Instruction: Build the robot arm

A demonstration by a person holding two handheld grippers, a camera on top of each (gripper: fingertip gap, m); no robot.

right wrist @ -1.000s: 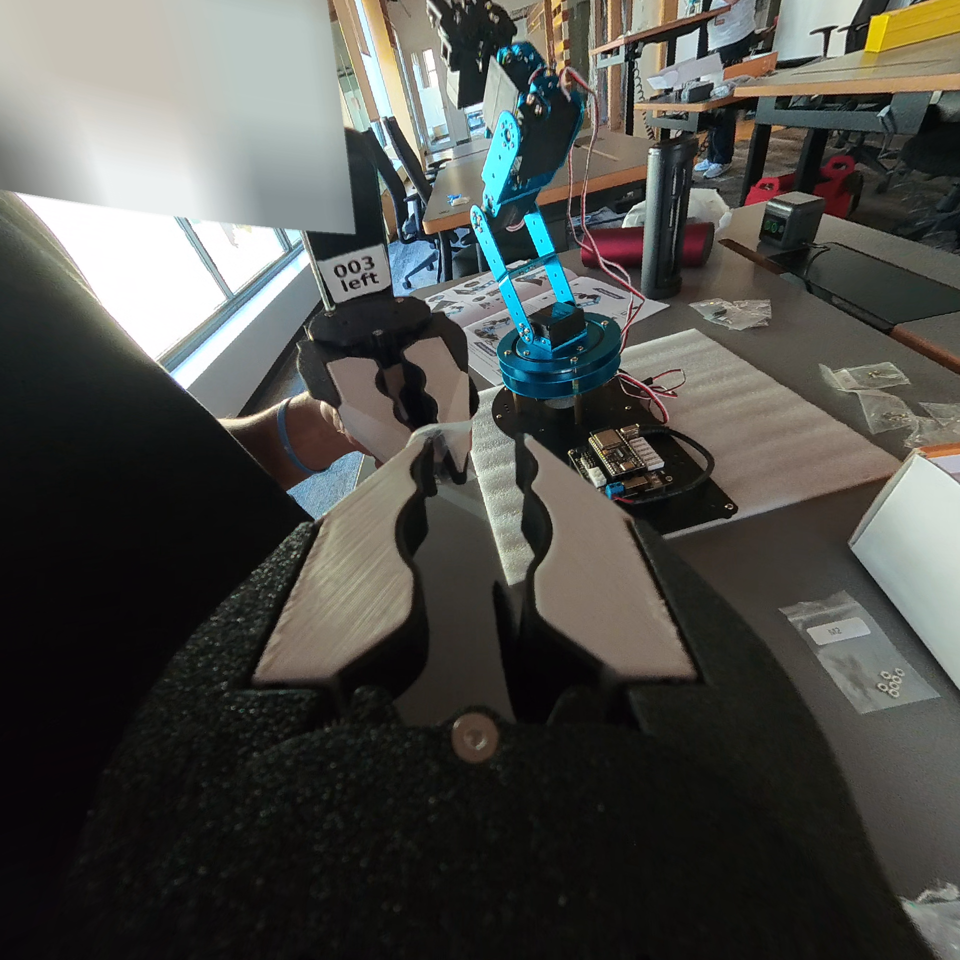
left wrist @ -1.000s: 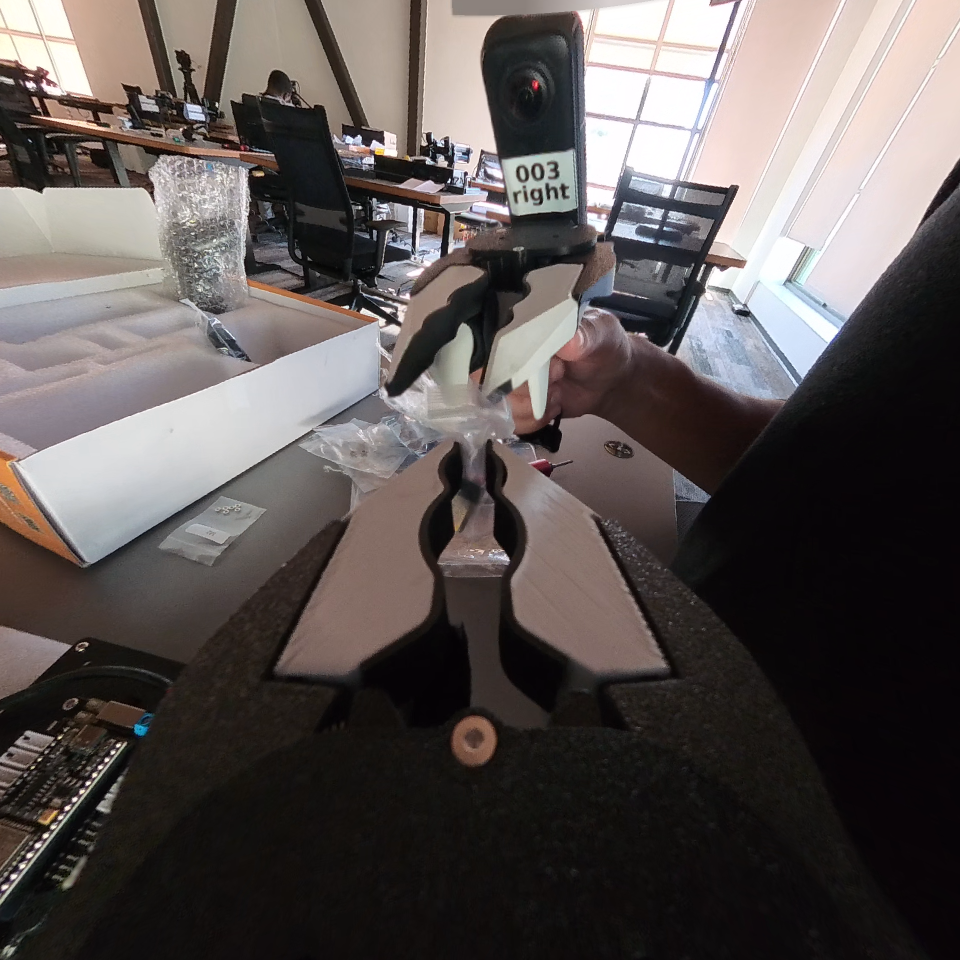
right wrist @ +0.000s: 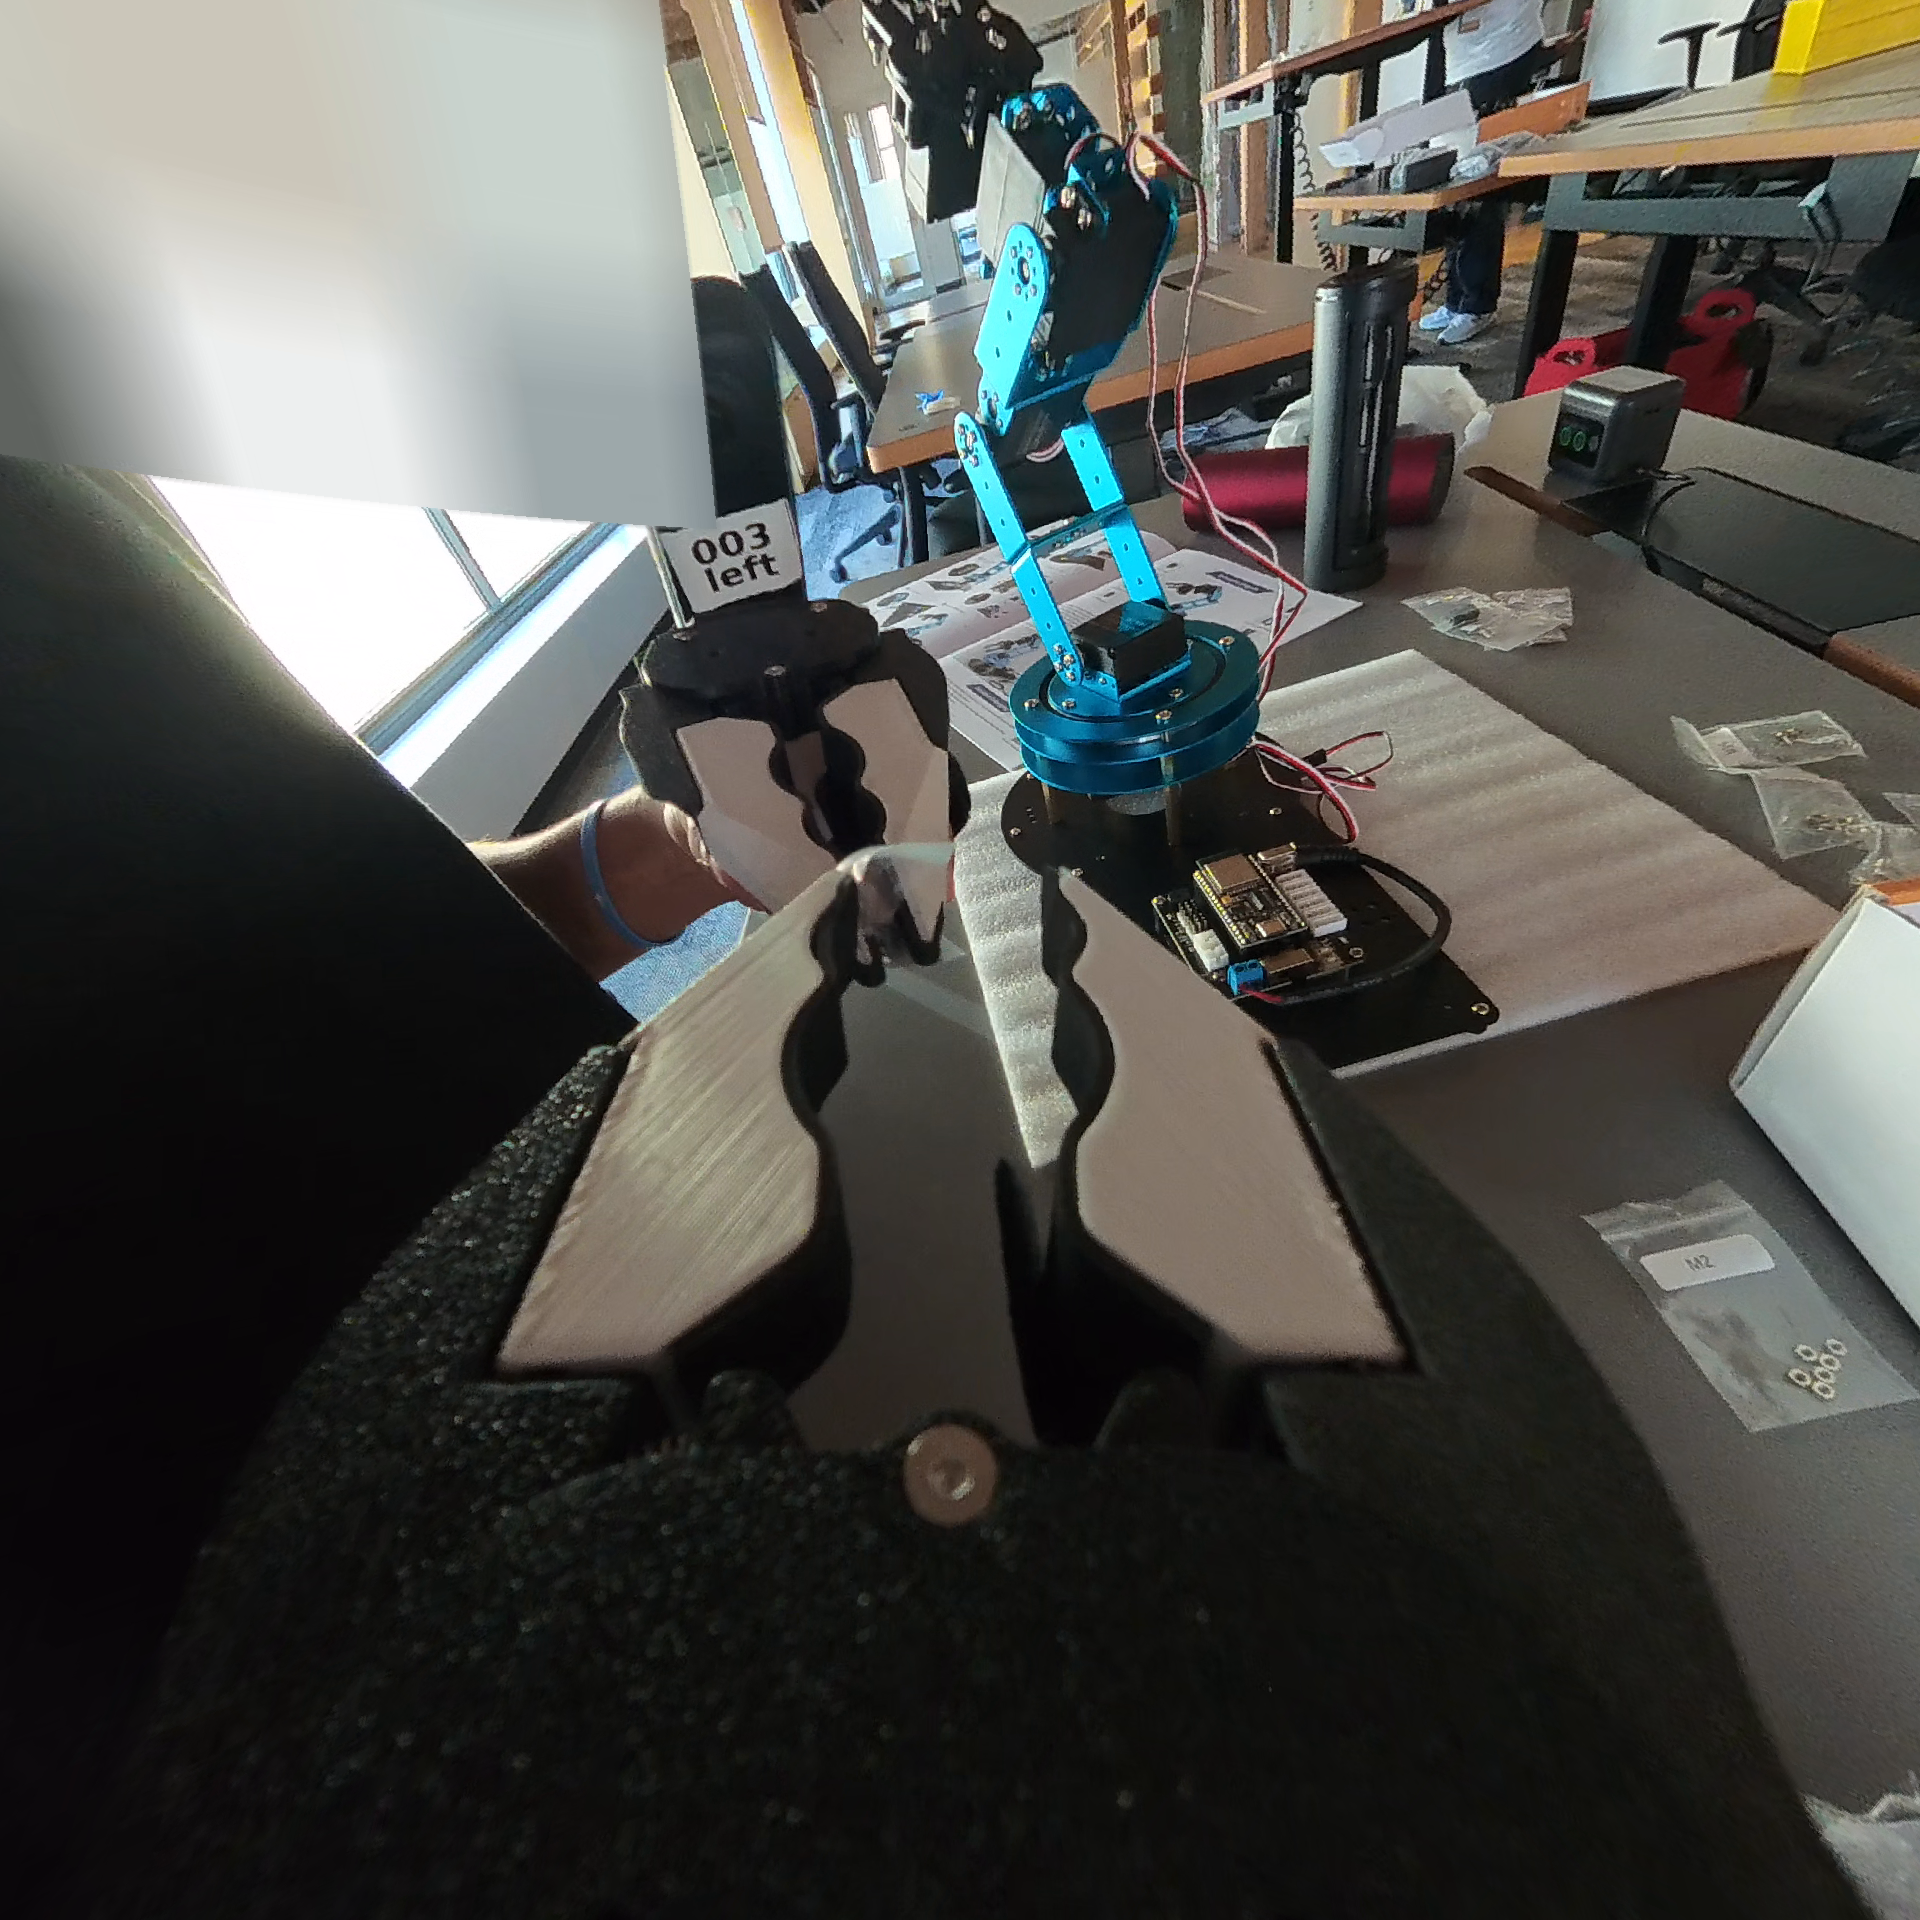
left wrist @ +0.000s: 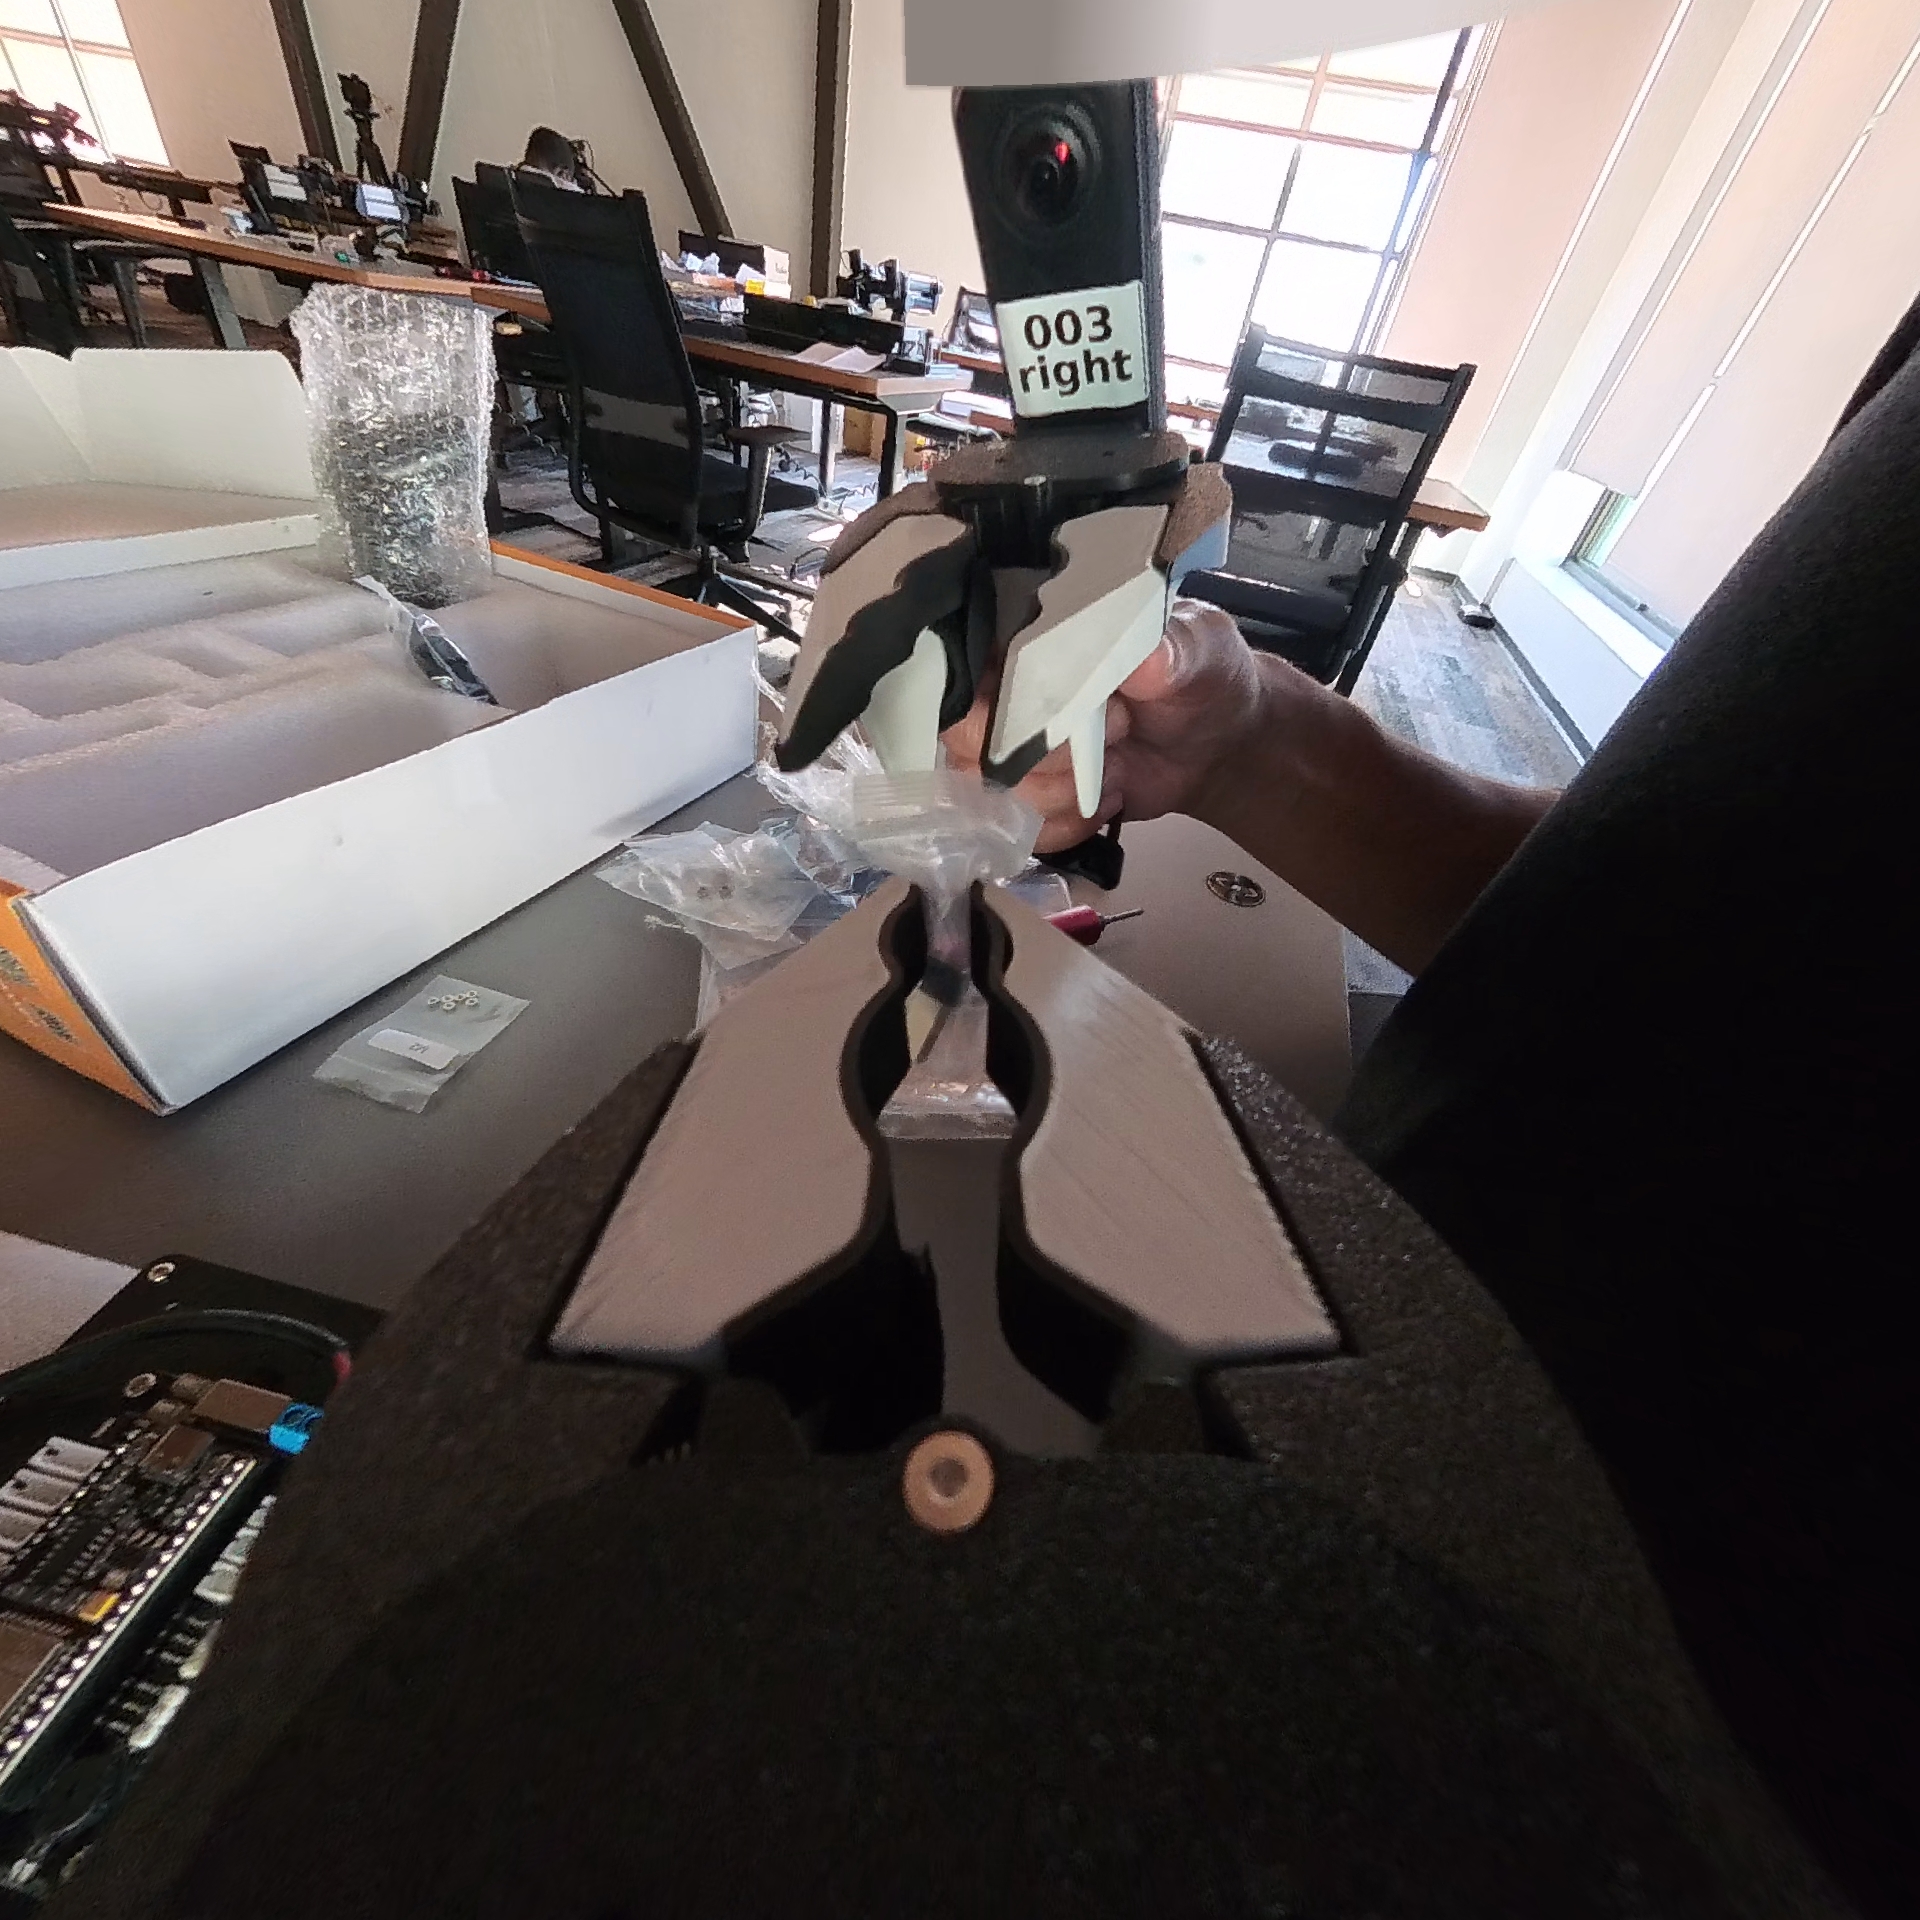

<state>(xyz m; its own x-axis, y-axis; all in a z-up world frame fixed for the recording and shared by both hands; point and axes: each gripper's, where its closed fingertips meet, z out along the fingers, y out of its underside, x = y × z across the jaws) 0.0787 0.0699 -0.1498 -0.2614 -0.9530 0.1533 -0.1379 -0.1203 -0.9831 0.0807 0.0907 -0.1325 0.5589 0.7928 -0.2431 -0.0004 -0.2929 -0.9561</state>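
Between its fingertips, left gripper [left wrist: 948, 914] pinches a clear plastic bag [left wrist: 914, 831]. Right gripper [left wrist: 914, 758], spread, hovers just above the bag's top.

A large open room is seen, lit by daylight from tall paned windows [left wrist: 1288, 218] at the far end and along one side, where pale roller blinds [left wrist: 1756, 343] are drawn down. Cream walls are crossed by dark slanted beams [left wrist: 665, 104]. Long wooden-topped tables [left wrist: 790, 364] on dark legs are ranged across the room, loaded with equipment, and black office chairs [left wrist: 613, 343] are set beside them. The floor [left wrist: 1455, 675] is laid in dark wood-look planks. The grey worktop [left wrist: 260, 1174] in front is partly in sun.
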